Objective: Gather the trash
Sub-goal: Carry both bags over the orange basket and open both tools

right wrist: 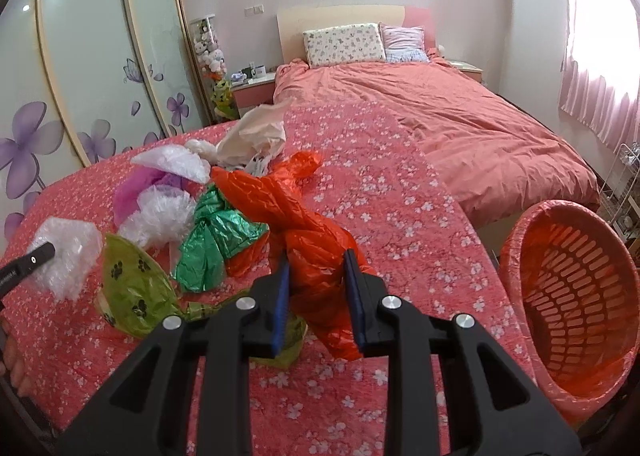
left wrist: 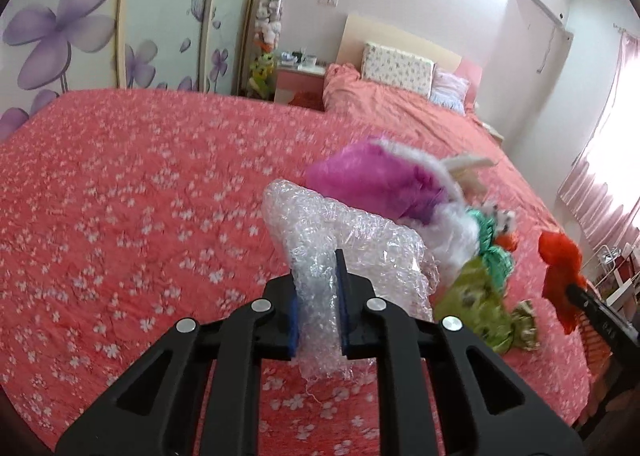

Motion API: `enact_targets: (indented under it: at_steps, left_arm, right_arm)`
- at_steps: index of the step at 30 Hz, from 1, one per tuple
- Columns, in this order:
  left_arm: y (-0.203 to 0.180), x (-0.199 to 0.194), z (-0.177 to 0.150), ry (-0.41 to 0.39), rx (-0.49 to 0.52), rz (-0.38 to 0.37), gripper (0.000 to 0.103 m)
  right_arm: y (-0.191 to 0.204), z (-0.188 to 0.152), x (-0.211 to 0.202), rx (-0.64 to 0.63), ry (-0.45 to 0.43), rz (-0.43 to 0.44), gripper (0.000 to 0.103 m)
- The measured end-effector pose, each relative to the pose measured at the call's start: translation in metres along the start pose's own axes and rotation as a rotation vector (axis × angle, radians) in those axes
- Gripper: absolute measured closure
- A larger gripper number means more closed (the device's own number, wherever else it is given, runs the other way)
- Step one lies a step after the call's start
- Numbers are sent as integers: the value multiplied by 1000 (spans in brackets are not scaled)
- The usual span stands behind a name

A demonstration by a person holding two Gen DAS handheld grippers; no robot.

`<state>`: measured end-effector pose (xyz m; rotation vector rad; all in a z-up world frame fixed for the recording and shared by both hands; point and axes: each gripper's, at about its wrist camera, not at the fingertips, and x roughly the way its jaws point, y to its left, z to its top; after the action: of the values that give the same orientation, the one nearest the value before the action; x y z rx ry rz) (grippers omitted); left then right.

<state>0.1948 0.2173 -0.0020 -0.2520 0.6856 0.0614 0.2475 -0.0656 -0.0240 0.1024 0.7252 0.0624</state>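
The bedspread (right wrist: 380, 192), pink with white flowers, fills the middle of both views, and the basket (right wrist: 576, 296), orange with a slotted wall, stands at the lower right of the right wrist view, just off the cover's edge. The pile of bags (right wrist: 192, 212) lies at centre left there. The right gripper (right wrist: 316, 296) is clamped on the orange bag (right wrist: 304, 224), and the left gripper (left wrist: 318, 296) is clamped on the bubble wrap (left wrist: 348, 240), both raised off the cover. To do this step well, I judge each load should be carried right over the basket's mouth before letting go, since such light plastic may drift or snag on the rim. Only the right wrist view shows the basket and the cream bag (right wrist: 256, 132) at the pile's far end; the left wrist view shows the wrap's tail hanging below the pads
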Motion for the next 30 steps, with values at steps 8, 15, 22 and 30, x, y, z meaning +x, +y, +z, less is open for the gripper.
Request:
enact_targets:
  at_steps: [8,15,22,30]
  left_arm:
    - [-32,-18,16,-51,45,-40,89]
    - [-81,-28,23,-86,118,-102,89]
    - [-129,-26,19,-94,192,-179,89]
    - [-178,-16,8,-68,258,-268,89]
  right_arm:
    - [-12,5,-26,17,-52,1,77]
    - [-31,10,-51,42,-110,-22,77]
    - [-60,11,-75,82,-163,-67,77]
    - [-101,7,-94,146,-200,-116,77]
